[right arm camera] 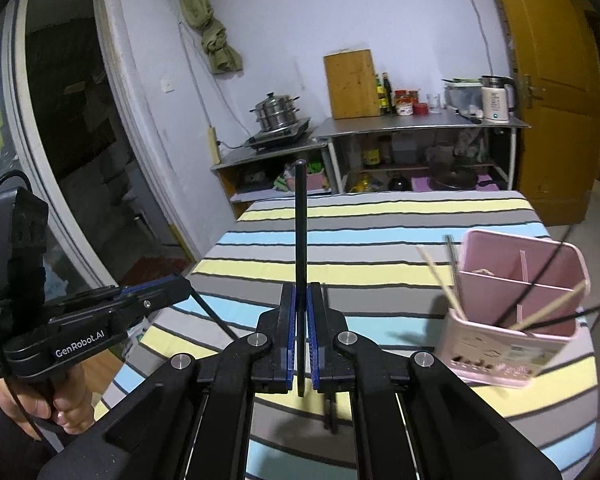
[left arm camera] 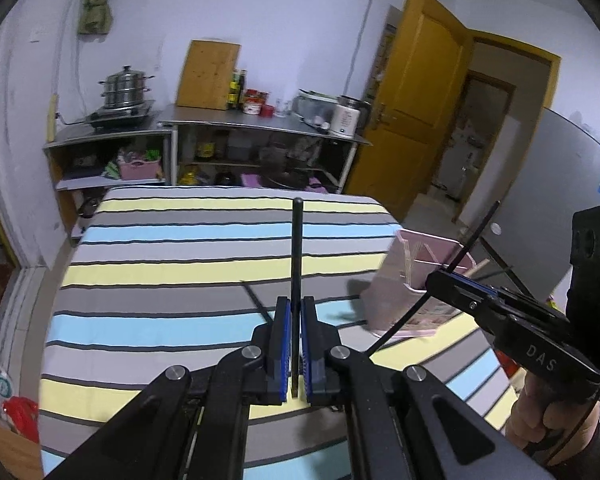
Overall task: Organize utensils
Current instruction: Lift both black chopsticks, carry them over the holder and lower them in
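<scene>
Left tool clamped on a black chopstick, stick pointing up and away over the striped desk. Right tool likewise clamped on a second black chopstick. Pink utensil holder stands on the desk, right of both tools; pale chopsticks lean inside it.

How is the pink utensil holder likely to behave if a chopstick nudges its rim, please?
The pink utensil holder looks like thin plastic holding few chopsticks, so probably light. Tall on soft striped cloth, it may slide or tip.
</scene>
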`<state>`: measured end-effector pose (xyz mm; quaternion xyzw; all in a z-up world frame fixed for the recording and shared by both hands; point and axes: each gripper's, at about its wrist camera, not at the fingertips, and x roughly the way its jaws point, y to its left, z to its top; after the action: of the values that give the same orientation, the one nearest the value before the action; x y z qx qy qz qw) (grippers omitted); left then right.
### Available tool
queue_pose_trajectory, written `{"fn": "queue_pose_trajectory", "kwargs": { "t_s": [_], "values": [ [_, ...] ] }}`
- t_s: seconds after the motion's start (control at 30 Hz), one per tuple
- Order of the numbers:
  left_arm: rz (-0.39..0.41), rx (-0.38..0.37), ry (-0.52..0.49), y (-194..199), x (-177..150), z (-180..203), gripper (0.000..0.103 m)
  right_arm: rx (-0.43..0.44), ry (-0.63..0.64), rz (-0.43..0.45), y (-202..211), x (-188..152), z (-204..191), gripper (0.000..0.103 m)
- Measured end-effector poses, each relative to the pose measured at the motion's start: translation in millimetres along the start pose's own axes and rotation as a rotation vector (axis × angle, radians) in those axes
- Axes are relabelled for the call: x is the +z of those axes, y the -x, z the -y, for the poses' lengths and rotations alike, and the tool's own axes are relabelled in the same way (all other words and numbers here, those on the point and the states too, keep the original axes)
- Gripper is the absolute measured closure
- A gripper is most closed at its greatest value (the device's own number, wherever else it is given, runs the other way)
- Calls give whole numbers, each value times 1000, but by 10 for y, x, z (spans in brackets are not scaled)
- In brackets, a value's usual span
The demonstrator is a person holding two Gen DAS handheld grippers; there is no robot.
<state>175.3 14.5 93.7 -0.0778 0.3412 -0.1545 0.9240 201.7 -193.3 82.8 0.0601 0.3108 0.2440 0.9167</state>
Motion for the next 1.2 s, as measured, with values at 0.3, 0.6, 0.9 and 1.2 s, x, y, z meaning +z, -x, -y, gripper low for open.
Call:
{"fn": "queue_pose_trajectory", "kwargs": {
  "t_s": [0.3,0.6,0.9,1.2],
  "values": [
    [-34,-99,-42,-181,99,449,99,-84,-63,48,375,-9,377,98],
    [8,-187,-104,-237,490,936,99,-160,-92,144,729,237,674,98],
    [70,-228,-145,-418,932,1295,99,-218,-97,229,904,492,901,98],
    [60,-215,-172,-876,1021,1431,99,-260,-106,226,724,503,1109,98]
  ]
}}
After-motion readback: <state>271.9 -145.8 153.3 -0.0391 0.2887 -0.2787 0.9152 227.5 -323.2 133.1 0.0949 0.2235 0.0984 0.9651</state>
